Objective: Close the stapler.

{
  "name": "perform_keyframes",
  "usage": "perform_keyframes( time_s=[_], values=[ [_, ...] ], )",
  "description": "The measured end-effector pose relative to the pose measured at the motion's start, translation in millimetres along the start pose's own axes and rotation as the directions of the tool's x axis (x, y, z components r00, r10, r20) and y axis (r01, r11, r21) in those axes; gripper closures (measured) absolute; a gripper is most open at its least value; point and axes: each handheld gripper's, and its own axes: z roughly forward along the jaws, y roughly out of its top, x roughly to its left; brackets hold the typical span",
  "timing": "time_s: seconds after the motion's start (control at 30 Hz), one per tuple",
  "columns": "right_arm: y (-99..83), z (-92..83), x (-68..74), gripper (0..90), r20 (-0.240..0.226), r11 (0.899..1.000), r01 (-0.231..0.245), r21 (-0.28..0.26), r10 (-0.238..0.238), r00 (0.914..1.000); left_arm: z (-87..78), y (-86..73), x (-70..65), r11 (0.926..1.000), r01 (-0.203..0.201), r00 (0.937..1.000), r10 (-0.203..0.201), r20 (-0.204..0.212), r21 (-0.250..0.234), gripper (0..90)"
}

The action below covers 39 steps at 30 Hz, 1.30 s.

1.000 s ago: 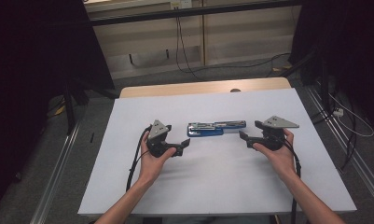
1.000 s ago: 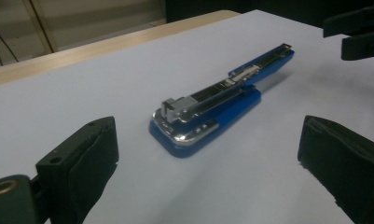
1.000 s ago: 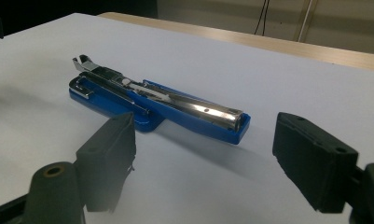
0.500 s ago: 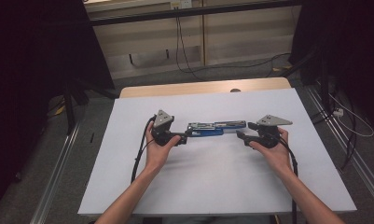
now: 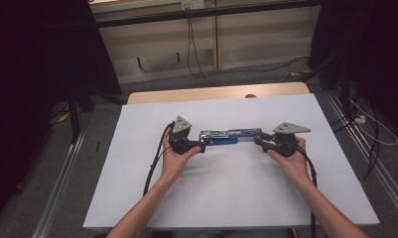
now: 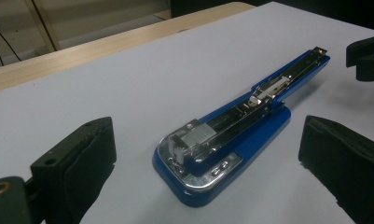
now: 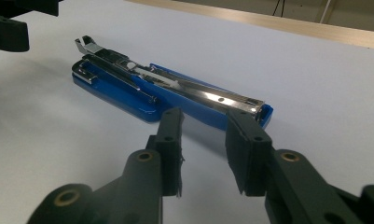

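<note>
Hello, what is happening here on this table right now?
A person holds a hand-held gripper in each hand, one at each end of an opened blue stapler lying flat on the white table. The left hand-held gripper is wide open, its jaws on either side of the stapler's base end without touching it. The right hand-held gripper has just been closing its jaws near the narrow end, but nothing is between them yet.

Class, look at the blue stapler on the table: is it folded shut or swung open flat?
Open flat. The stapler lies stretched out on the white table, its blue top arm extended away from the base and the metal staple channel exposed, facing up.
</note>
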Motion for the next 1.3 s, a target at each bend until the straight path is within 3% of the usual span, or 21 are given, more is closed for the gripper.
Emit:
perform_keyframes(
  time_s=[0.13, 0.2, 0.3, 0.5, 0.6, 0.93, 1.07, 1.3],
  values=[
    [-0.2, 0.9, 0.8, 83.4, -0.006, 1.000, -0.004, 0.000, 0.004, 1.0000, 2.4, -1.8, 2.9, 0.9996, 0.027, 0.9996, -0.027, -0.002, -0.005, 4.0],
    [-0.8, 1.4, -0.2, 89.5, -0.006, 1.000, -0.003, 0.007, 0.004, 1.0000, 4.3, -2.7, 2.1, 0.9998, 0.018, 0.9998, -0.018, 0.002, 0.008, 4.7],
    [-0.7, 0.7, -2.2, 90.0, 0.007, 1.000, -0.009, 0.011, 0.009, 0.9999, 4.3, -2.1, 1.0, 0.9999, 0.009, 0.9999, -0.010, 0.006, 0.006, 5.6],
    [-0.6, 0.4, -2.0, 90.0, 0.005, 1.000, -0.001, 0.027, 0.001, 1.0000, 2.3, -2.1, 4.2, 0.9992, 0.035, 0.9991, -0.035, 0.025, 0.020, 16.8],
    [-0.9, 1.6, -1.4, 90.0, 0.003, 0.999, 0.010, 0.036, -0.010, 0.9999, 3.2, -3.5, 3.9, 0.9988, 0.034, 0.9984, -0.036, 0.044, 0.034, 28.9],
    [-1.8, 3.2, -1.4, 90.0, -0.001, 0.998, 0.008, 0.057, -0.008, 1.0000, 3.8, -3.5, 2.4, 0.9963, 0.058, 0.9948, -0.063, 0.081, 0.064, 54.2],
    [-1.0, 3.1, -3.1, 90.0, 0.002, 0.997, 0.018, 0.069, -0.019, 0.9998, 3.4, -4.3, 3.4, 0.9969, 0.042, 0.9942, -0.049, 0.096, 0.067, 71.6],
    [-0.5, 3.3, -5.2, 90.0, -0.005, 0.997, 0.016, 0.073, -0.016, 0.9999, 7.1, -4.6, -0.3, 0.9958, 0.028, 0.9942, -0.037, 0.101, 0.087, 88.7]
  ],
)
